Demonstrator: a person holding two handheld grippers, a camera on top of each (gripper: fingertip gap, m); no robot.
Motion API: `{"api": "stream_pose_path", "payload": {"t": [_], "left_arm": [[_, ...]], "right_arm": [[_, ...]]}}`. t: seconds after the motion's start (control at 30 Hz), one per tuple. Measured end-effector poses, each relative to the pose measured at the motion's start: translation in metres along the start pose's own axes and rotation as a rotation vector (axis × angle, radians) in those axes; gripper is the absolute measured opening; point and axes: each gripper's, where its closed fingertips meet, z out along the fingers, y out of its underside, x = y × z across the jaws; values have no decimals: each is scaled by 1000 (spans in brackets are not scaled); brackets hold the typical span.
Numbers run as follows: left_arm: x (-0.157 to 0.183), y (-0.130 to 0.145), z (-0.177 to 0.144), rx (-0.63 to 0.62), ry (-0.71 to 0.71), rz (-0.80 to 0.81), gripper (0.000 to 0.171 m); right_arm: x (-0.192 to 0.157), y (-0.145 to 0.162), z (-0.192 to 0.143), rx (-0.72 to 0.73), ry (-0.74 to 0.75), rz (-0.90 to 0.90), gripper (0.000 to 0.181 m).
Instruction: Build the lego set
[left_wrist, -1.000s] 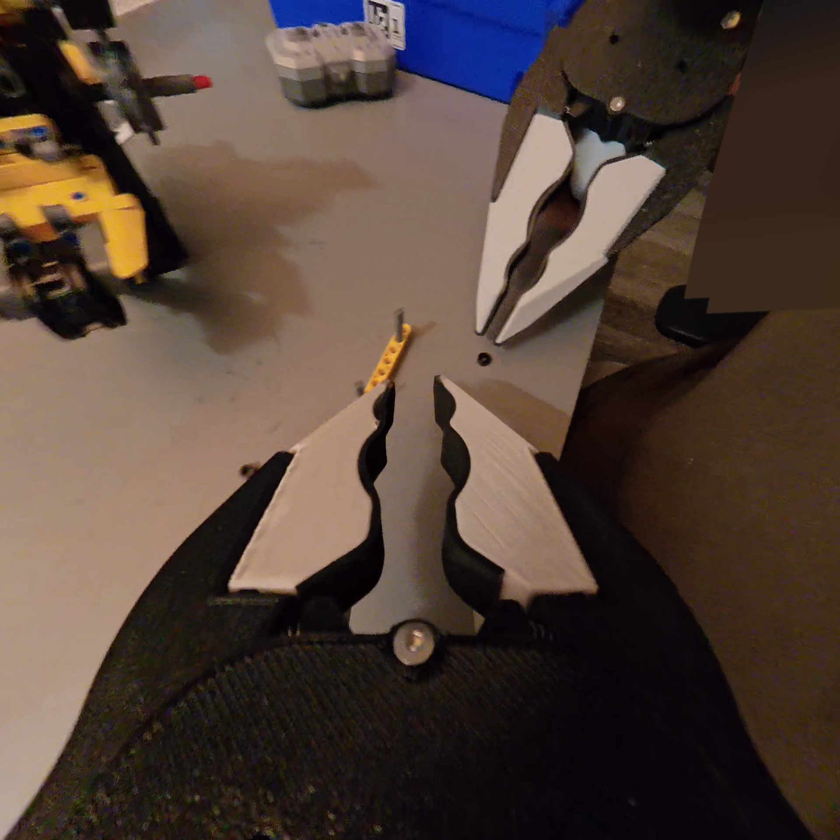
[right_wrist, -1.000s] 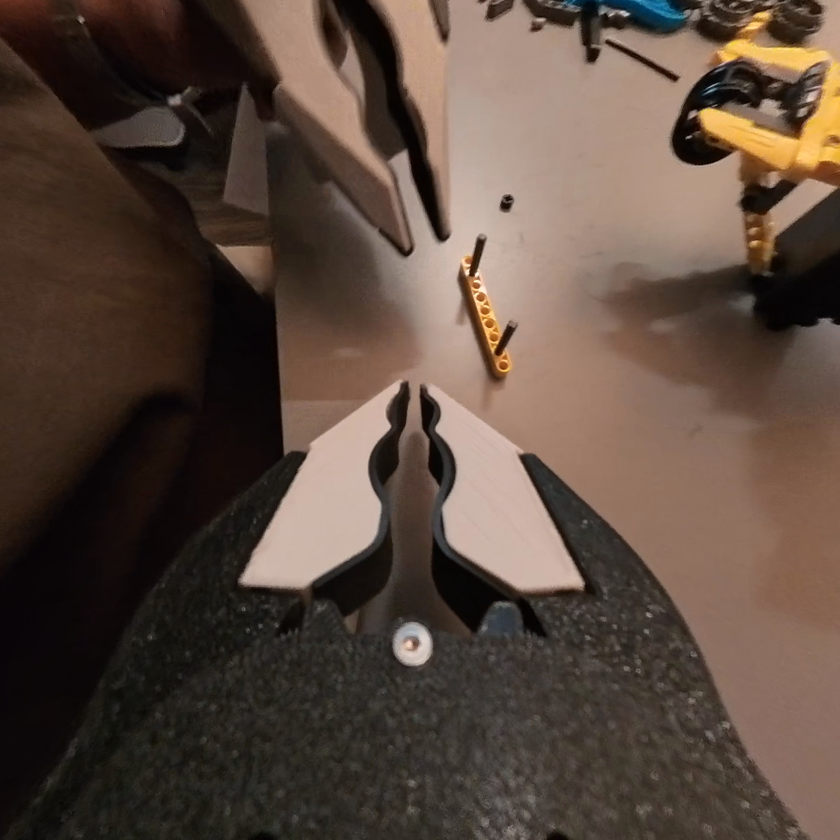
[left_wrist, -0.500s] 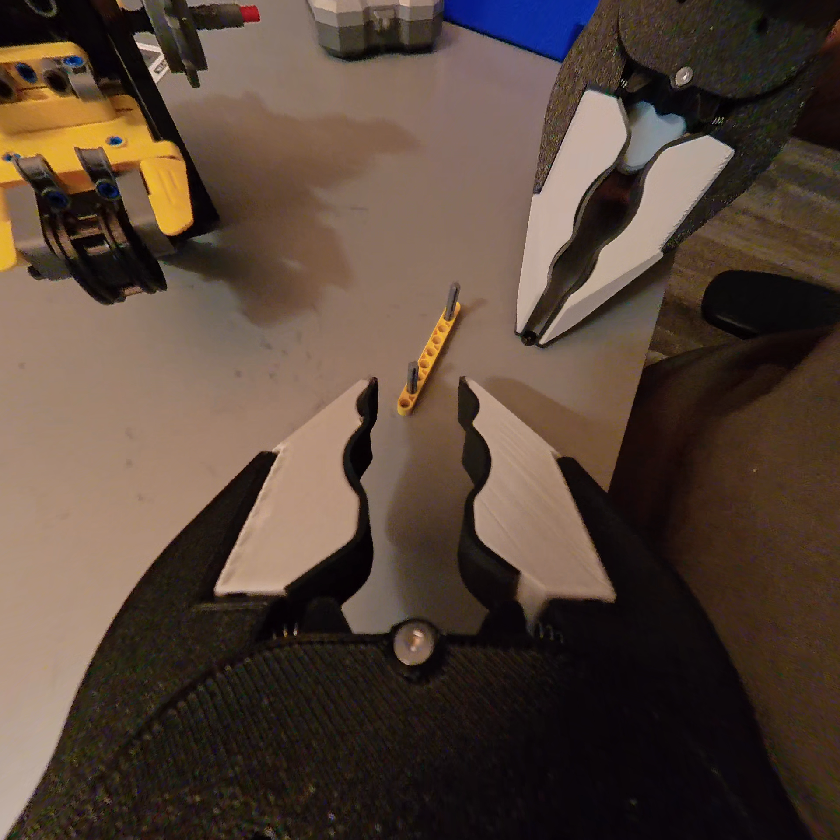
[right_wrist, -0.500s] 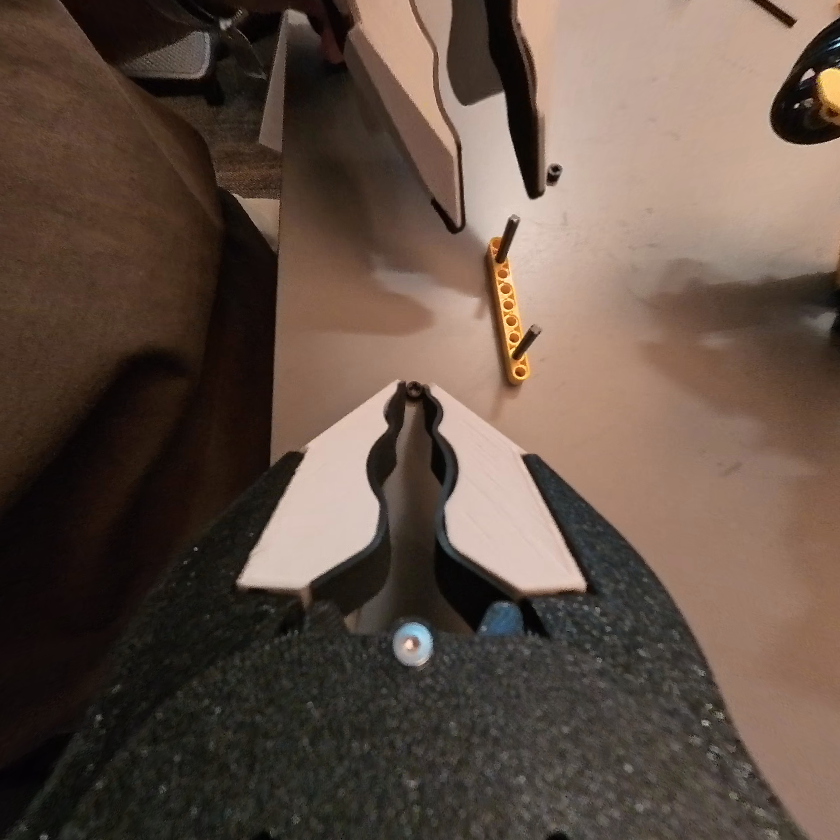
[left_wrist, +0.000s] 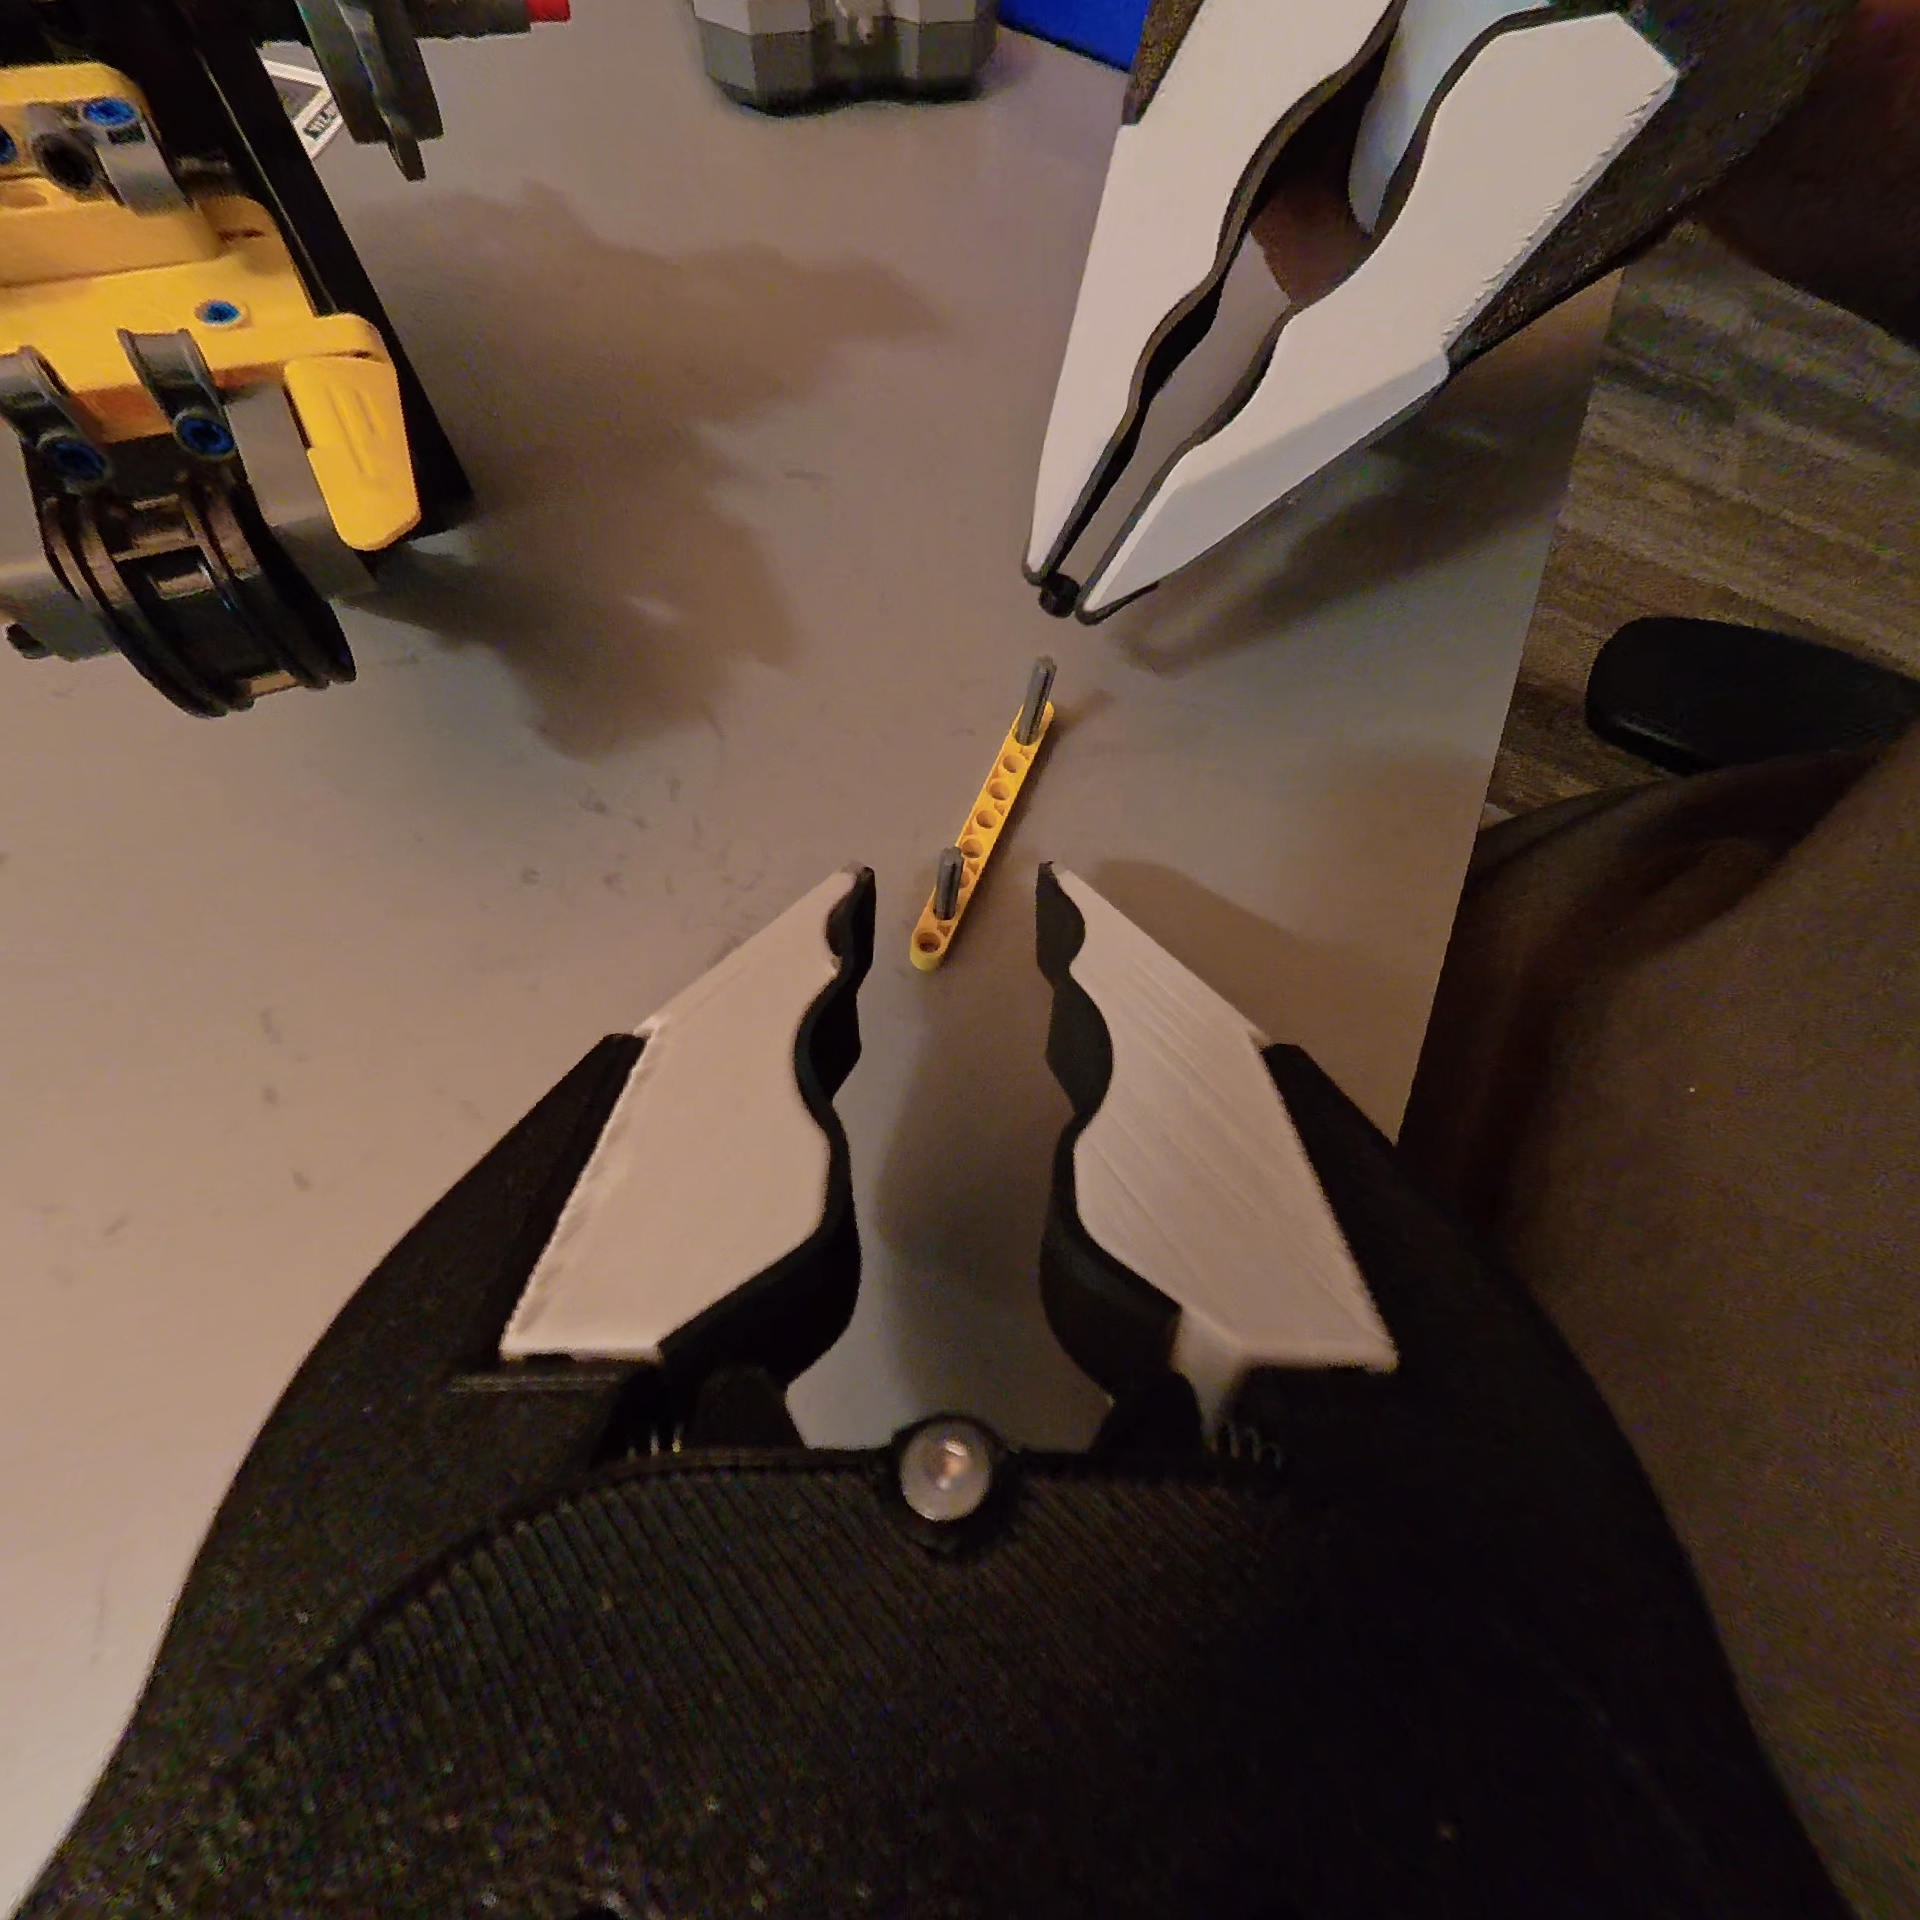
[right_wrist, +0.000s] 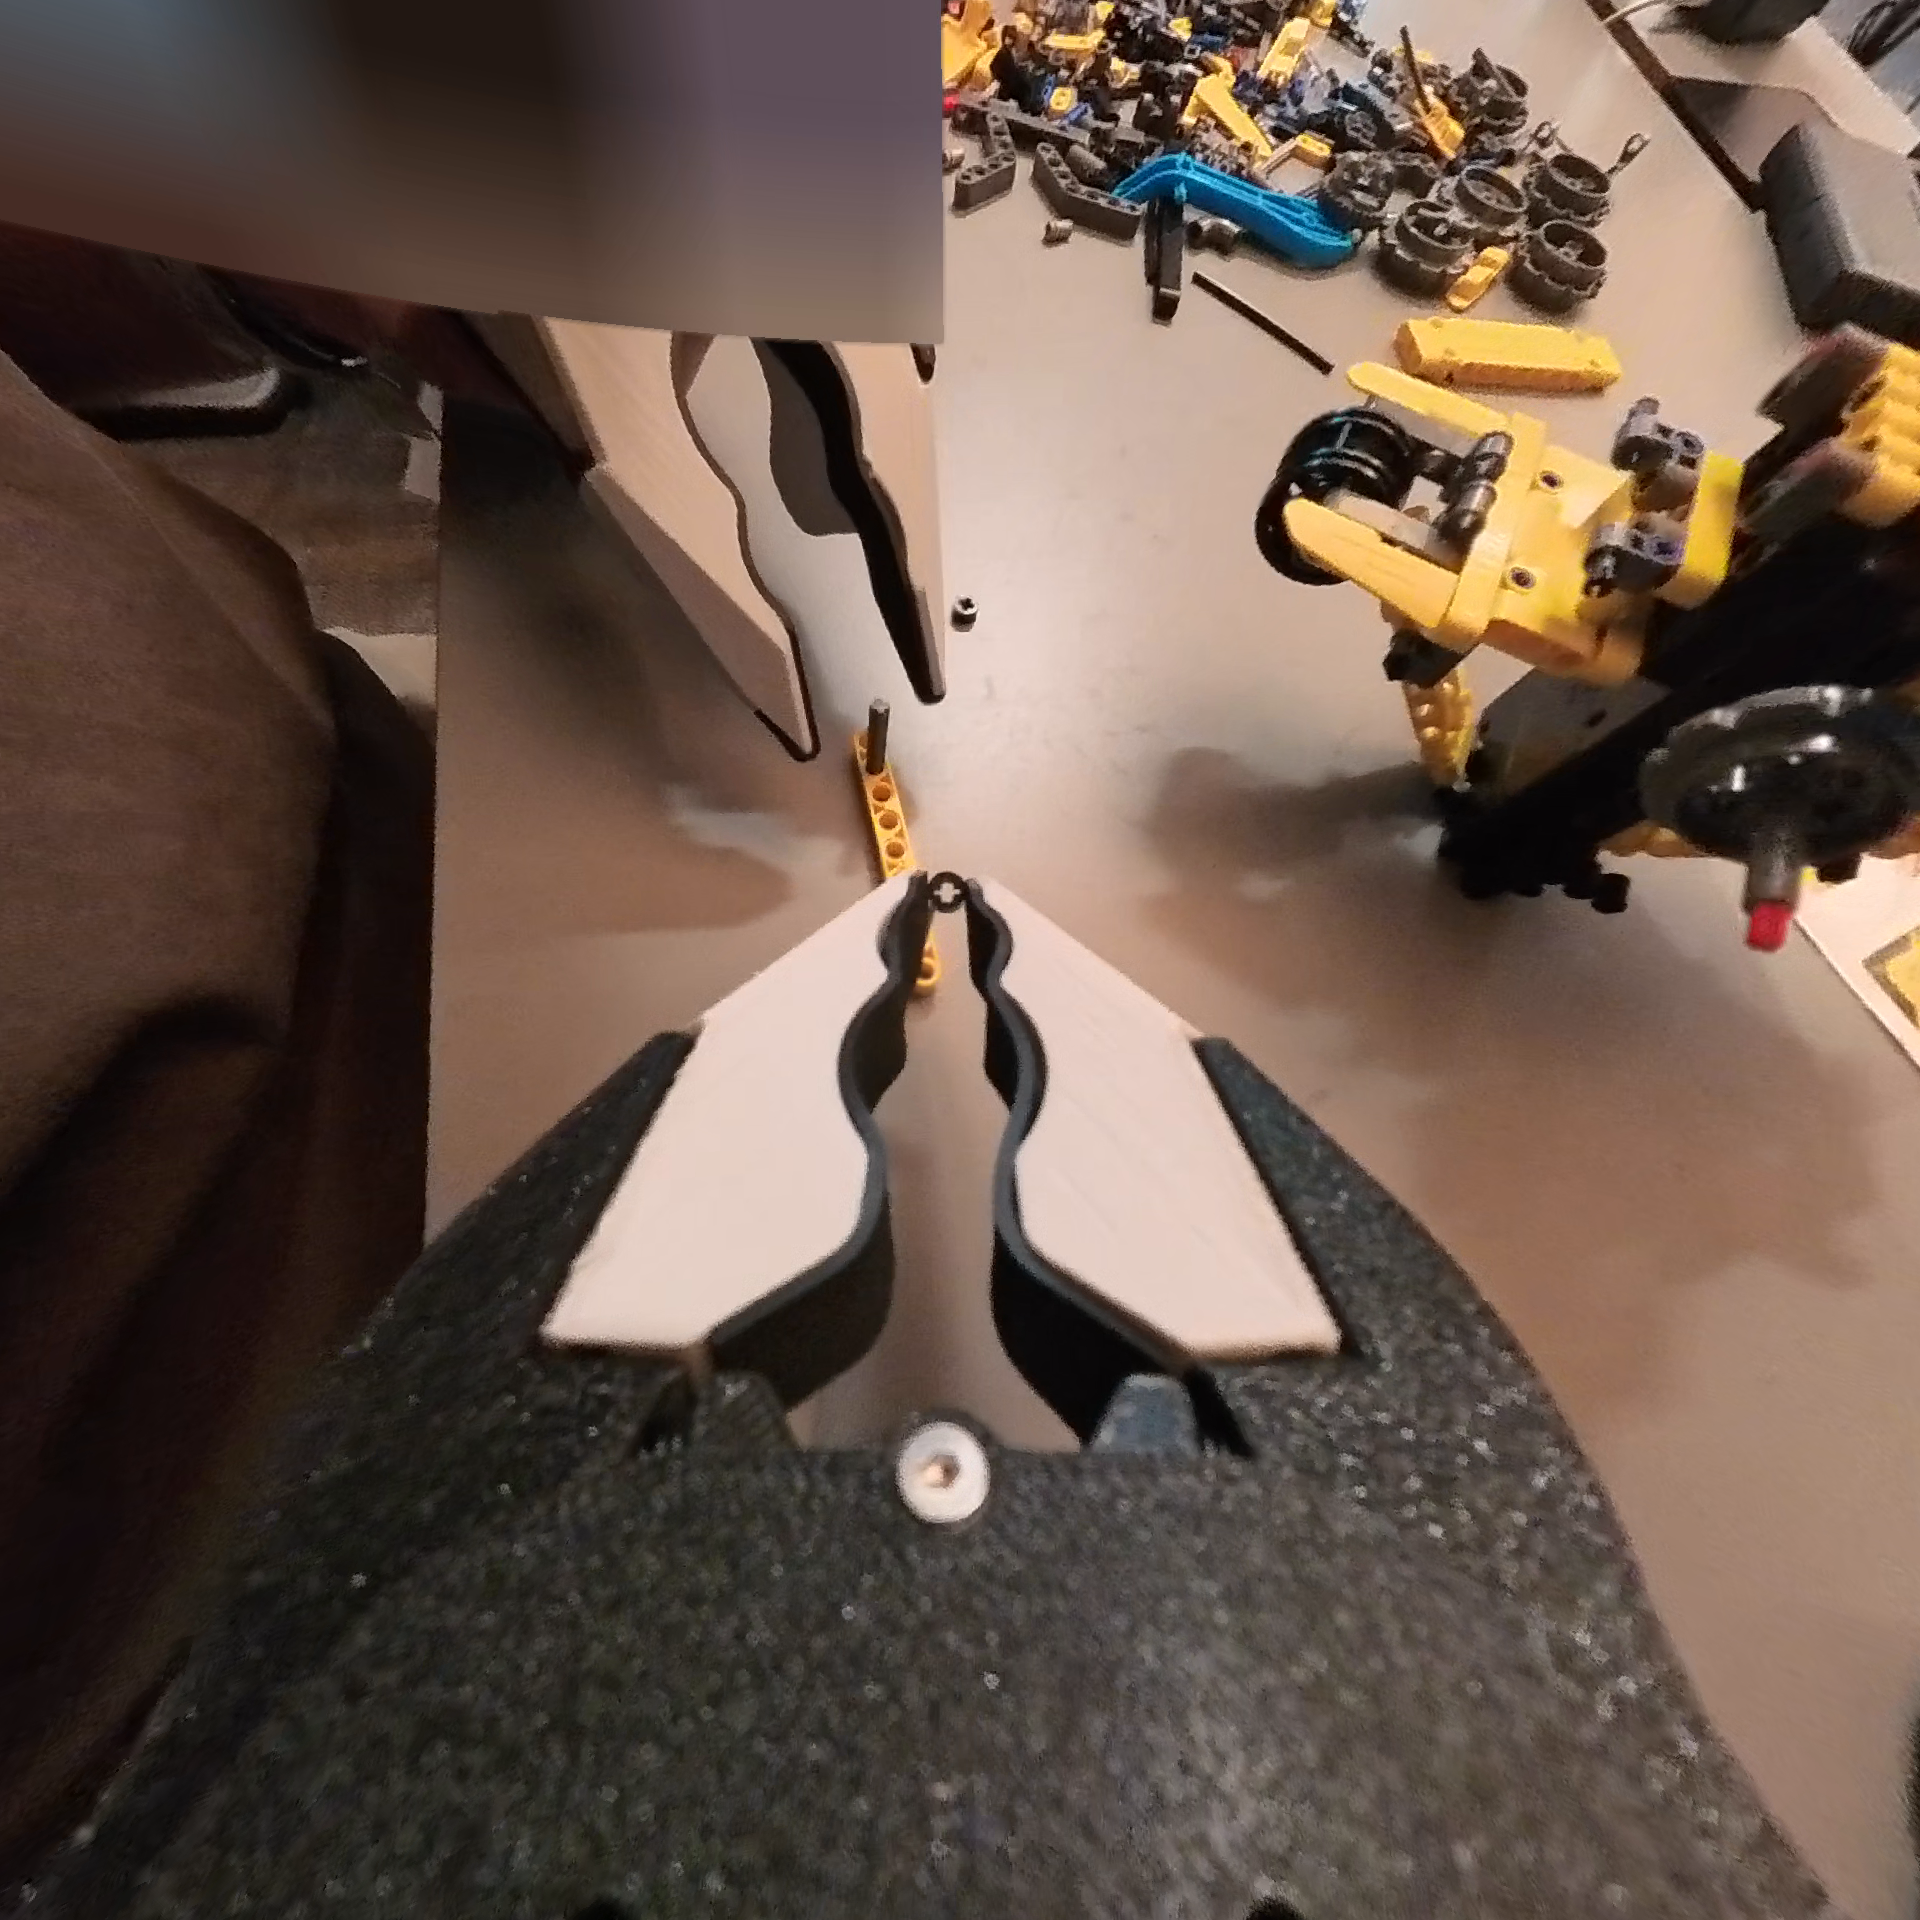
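A thin yellow beam with holes (left_wrist: 982, 831) lies on the grey table (left_wrist: 416, 987), with two dark pins (left_wrist: 1037, 698) standing in it. My left gripper (left_wrist: 954, 883) is open, its tips on either side of the beam's near end. My right gripper (right_wrist: 945, 894) is shut on a small black bushing (right_wrist: 948, 891) and hovers over the beam's other end (right_wrist: 885, 816). In the left wrist view the right gripper (left_wrist: 1060, 594) shows just beyond the beam with the bushing (left_wrist: 1057, 595) at its tips. In the right wrist view the left gripper (right_wrist: 862, 717) hangs over the beam.
A yellow and black brick vehicle (left_wrist: 177, 416) stands at the left, also in the right wrist view (right_wrist: 1558, 582). A second small black bushing (right_wrist: 965, 612) lies by the left gripper. A pile of loose parts and wheels (right_wrist: 1299, 135) lies far back. The table edge (left_wrist: 1496, 727) runs at the right, by a person's lap. There is about 6 cm between the tips of the two grippers.
My left gripper has opened wider and closed in on the beam's near end. My right gripper has picked up the black bushing and carried it toward the beam's far pin.
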Motion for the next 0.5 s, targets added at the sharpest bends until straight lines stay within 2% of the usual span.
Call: {"api": "stream_pose_path", "payload": {"t": [0.23,0.5], "left_arm": [[0,2,2,-13,-17,24,25],[0,2,1,-11,2,1,23]], "right_arm": [[-6,3,8,-40,-116,47,6],[-5,5,10,-67,-119,35,6]]}}
